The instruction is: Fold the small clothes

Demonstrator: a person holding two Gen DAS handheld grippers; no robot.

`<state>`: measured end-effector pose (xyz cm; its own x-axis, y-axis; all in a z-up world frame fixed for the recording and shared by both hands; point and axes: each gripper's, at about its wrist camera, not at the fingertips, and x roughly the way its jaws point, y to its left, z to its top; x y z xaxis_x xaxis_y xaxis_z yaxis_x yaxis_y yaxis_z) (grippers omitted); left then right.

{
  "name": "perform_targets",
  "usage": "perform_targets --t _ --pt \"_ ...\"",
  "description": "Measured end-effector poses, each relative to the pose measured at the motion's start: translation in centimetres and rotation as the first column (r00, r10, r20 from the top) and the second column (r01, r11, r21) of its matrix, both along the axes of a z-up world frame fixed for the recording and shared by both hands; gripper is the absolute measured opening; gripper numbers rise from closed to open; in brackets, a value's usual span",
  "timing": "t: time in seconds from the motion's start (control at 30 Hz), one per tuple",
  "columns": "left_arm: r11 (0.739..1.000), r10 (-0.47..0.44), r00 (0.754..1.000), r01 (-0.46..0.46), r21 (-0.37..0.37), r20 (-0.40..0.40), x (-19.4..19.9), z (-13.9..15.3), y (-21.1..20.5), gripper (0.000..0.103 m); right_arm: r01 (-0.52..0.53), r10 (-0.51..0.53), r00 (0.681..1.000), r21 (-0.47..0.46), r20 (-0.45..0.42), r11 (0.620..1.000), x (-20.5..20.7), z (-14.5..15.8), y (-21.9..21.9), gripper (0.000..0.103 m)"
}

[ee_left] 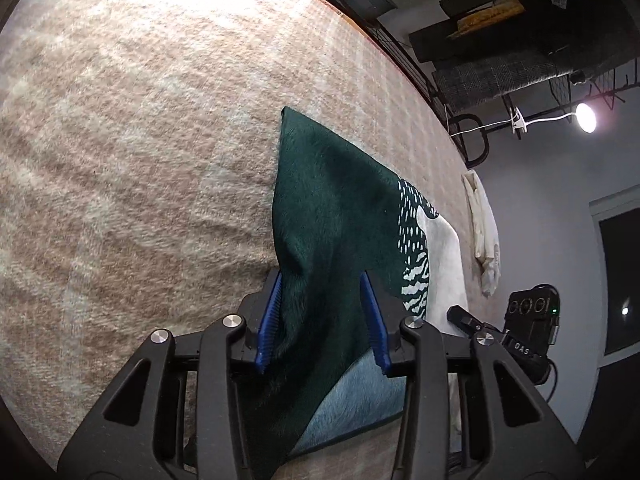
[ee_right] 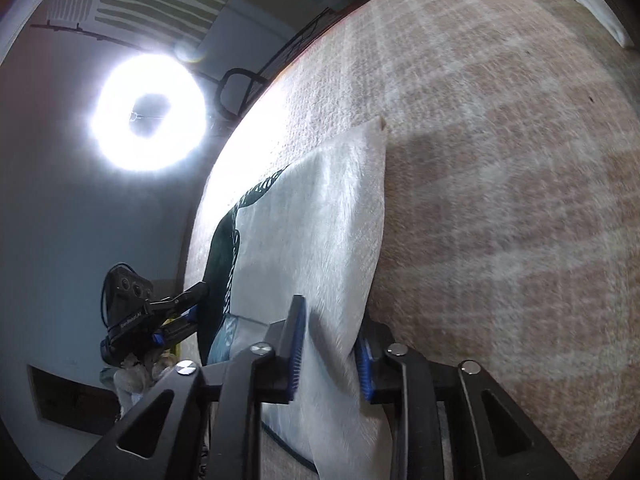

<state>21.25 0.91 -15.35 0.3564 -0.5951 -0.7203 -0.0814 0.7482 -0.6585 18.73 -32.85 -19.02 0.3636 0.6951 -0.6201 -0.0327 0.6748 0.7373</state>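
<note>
A dark green section of a small fleece cloth (ee_left: 336,208) is held between the blue pads of the left gripper (ee_left: 324,320), its white section (ee_right: 320,216) is pinched by the right gripper (ee_right: 328,354), and the cloth is draped over a beige plaid blanket (ee_left: 140,140)

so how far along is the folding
Early. Both grippers look to have the cloth gripped along its near edge: the left gripper on the dark green part, the right gripper on the white part. Its far end lies flat on the blanket. No finished fold shows; carrying the edge over and flattening remain.
</note>
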Motion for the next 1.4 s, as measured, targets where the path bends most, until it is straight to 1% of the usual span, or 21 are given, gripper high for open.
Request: perform_targets --t 0.03,0.07,0.1,0.13,0.2,0.27,0.37,0.47,0.6,0.67,0.77,0.9,1.0,1.1,1.27,1.4 --pt "1.000 -0.006 1.000 0.006 0.012 0.001 0.1 0.0 -0.3 0.022 -0.003 0.003 1.000 -0.002 0.001 1.000 0.2 0.1 0.3 0.016" --pt "1.000 -0.017 1.000 0.017 0.022 -0.007 0.2 -0.1 -0.7 0.013 -0.007 0.007 1.000 -0.007 0.000 1.000 0.3 0.1 0.7 0.010" --pt "0.999 -0.016 1.000 0.016 0.046 -0.011 0.2 -0.3 -0.9 0.006 -0.009 0.009 1.000 -0.019 0.001 1.000 0.4 0.2 0.9 0.008" --pt "0.997 -0.012 1.000 0.013 0.070 -0.002 0.1 -0.3 -1.2 0.006 -0.010 0.010 1.000 -0.043 0.008 0.999 0.4 0.4 1.4 0.005" --pt "0.992 -0.026 0.999 0.022 0.128 0.032 -0.1 0.3 -1.9 0.004 -0.007 0.010 0.999 -0.082 0.030 0.997 0.4 1.2 2.0 0.004" --pt "0.980 -0.056 0.995 0.039 0.193 0.082 -0.4 1.5 -3.1 0.003 -0.006 0.014 0.998 -0.125 0.062 0.992 0.4 2.3 2.7 0.003" --pt "0.972 -0.080 0.989 0.049 0.231 0.128 -0.8 2.8 -3.9 0.003 0.003 0.017 0.994 -0.188 0.104 0.982 0.1 3.8 3.4 0.003" --pt "0.973 -0.092 0.984 0.056 0.226 0.150 -1.1 3.6 -4.3 0.002 0.012 0.023 0.990 -0.239 0.143 0.971 -0.1 5.2 4.1 0.002" --pt "0.976 -0.106 0.979 0.068 0.207 0.176 -1.3 4.5 -4.8 0.002 0.018 0.031 0.983 -0.263 0.181 0.965 -0.5 6.7 4.1 0.002" --pt "0.975 -0.121 0.974 0.079 0.209 0.194 -1.2 5.1 -5.3 0.002 0.027 0.032 0.978 -0.273 0.207 0.962 -0.6 7.7 3.9 0.002" --pt "0.975 -0.138 0.967 0.094 0.201 0.215 -0.9 6.1 -6.6 0.002 0.043 0.020 0.974 -0.273 0.225 0.961 -1.2 8.5 2.6 0.002" --pt "0.973 -0.166 0.958 0.120 0.199 0.235 0.2 7.3 -9.0 0.002 0.062 0.020 0.967 -0.314 0.254 0.947 -1.9 9.9 1.2 0.002" --pt "0.971 -0.189 0.950 0.142 0.193 0.250 1.1 8.1 -11.1 0.002 0.084 0.008 0.963 -0.328 0.269 0.941 -2.5 10.8 -0.3 0.002" --pt "0.968 -0.214 0.939 0.167 0.190 0.267 2.0 8.7 -13.5 0.002 0.118 -0.021 0.960 -0.335 0.280 0.935 -2.5 11.7 -2.2 0.002" --pt "0.960 -0.256 0.923 0.208 0.187 0.287 3.6 9.3 -18.2 0.002 0.162 -0.041 0.949 -0.370 0.313 0.915 -2.3 12.9 -5.7 0.002" --pt "0.951 -0.292 0.907 0.243 0.190 0.304 4.9 9.4 -22.1 0.002 0.207 -0.079 0.944 -0.389 0.321 0.897 -2.0 13.2 -9.7 0.002"
